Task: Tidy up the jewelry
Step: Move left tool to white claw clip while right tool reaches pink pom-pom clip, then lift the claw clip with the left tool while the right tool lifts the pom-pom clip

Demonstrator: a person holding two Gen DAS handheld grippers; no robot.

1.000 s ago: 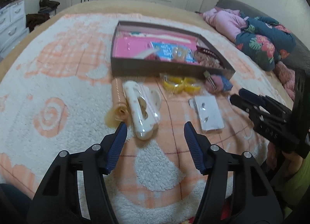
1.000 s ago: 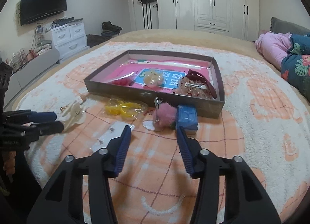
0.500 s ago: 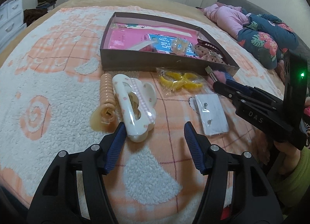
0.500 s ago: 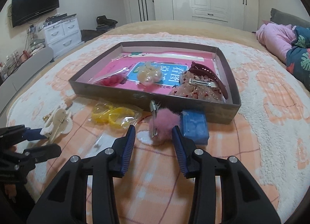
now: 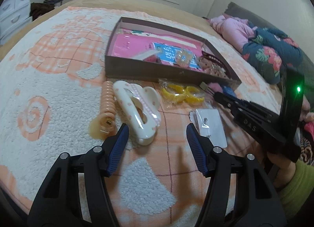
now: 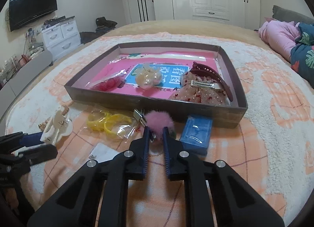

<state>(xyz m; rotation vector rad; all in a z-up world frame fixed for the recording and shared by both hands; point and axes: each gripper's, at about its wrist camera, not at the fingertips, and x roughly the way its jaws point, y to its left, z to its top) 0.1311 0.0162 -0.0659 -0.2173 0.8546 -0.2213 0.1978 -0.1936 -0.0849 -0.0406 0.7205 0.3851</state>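
- Closing in on the pink pompom clip (image 6: 158, 122), the right tongs (image 6: 156, 131) have moved forward and slightly down since a second ago, and their jaws have just been closing, from a middling gap to a narrow one, with the fluffy ball between the tips.
- Leftmost on the bed blanket (image 5: 49, 81) lies the coiled peach hair tie (image 5: 106, 107), touching the white claw clip (image 5: 137, 113); neither has been moved.
- Left tongs (image 5: 156, 138) hover low over the blanket just in front of the white claw clip, jaws about half open and holding nothing; they have barely shifted in the last second.
- Further right lie the yellow bangles in their bag (image 6: 109, 124) and the white earring card (image 5: 211, 124), both untouched outside the box.
- Right of those, the pompom clip sits against the near wall of the brown box (image 6: 125, 102), its metal clasp sticking out to the left; the pads press into the fur at both sides, so I judge the grip just made, though how firm it is cannot be told.
- A blue packet (image 6: 196, 134) rests just beside the pompom on the right, clear of the jaws.
- Inside the box already lie a pearly hair tie, a dark red claw clip and a sequinned bow, so the sorting looks partly done; lifting the pompom over the near wall appears to be the step in hand.
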